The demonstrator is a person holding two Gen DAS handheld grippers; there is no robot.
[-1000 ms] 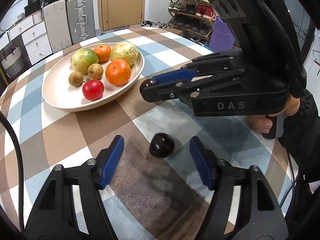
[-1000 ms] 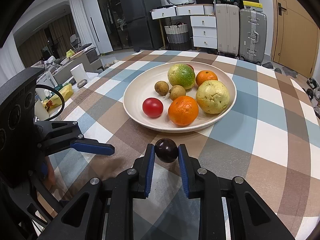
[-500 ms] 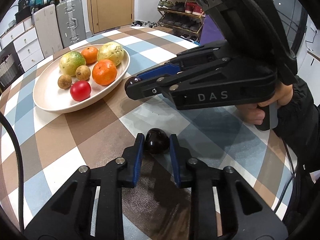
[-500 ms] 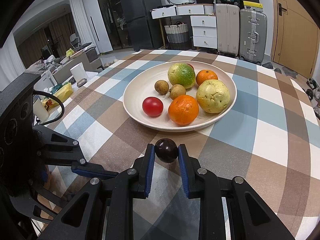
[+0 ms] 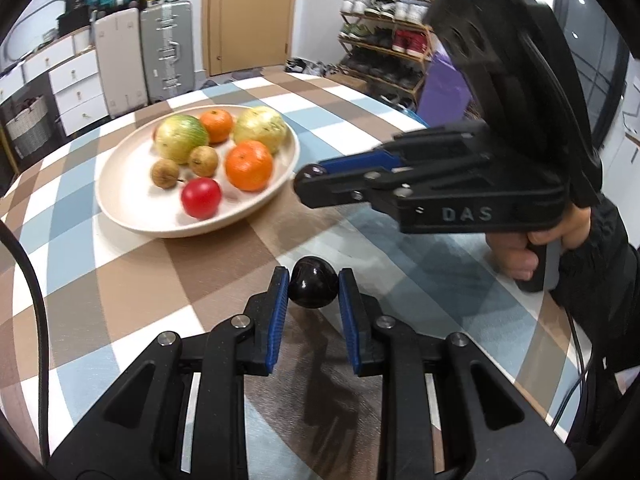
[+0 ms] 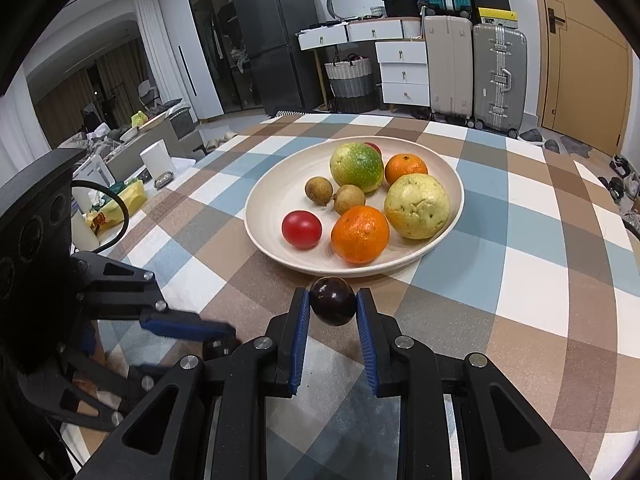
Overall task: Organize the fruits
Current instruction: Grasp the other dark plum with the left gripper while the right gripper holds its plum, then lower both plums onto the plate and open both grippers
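Left jaws have snapped in from wide apart, and now the left gripper [image 5: 313, 289] clamps a dark plum [image 5: 313, 287] between its blue pads [image 5: 277, 312], where a second ago that fruit sat loose on the table [image 5: 132, 276] between open fingers. It hangs just above the checked cloth, near the table's front edge in the left wrist view. Over on the other side, the right gripper [image 6: 333, 307] is closed on a second dark plum [image 6: 333, 301], pinched snugly, no change there from the earlier frames. That one hovers right at the near rim of the cream bowl [image 6: 276, 258], not inside it. In the bowl: a red tomato [image 6: 301, 229] at the front left, a large orange [image 6: 359, 234] beside it, a pale yellow guava [image 6: 417, 206] touching the orange, a green-yellow fruit [image 6: 356, 167] behind, a smaller orange [image 6: 405, 168] at the back, and two small brown longans [image 6: 319, 190] side by side in the middle. From the left wrist view the person's hand [image 5: 532, 248] grips the right tool's handle, dark sleeve showing.
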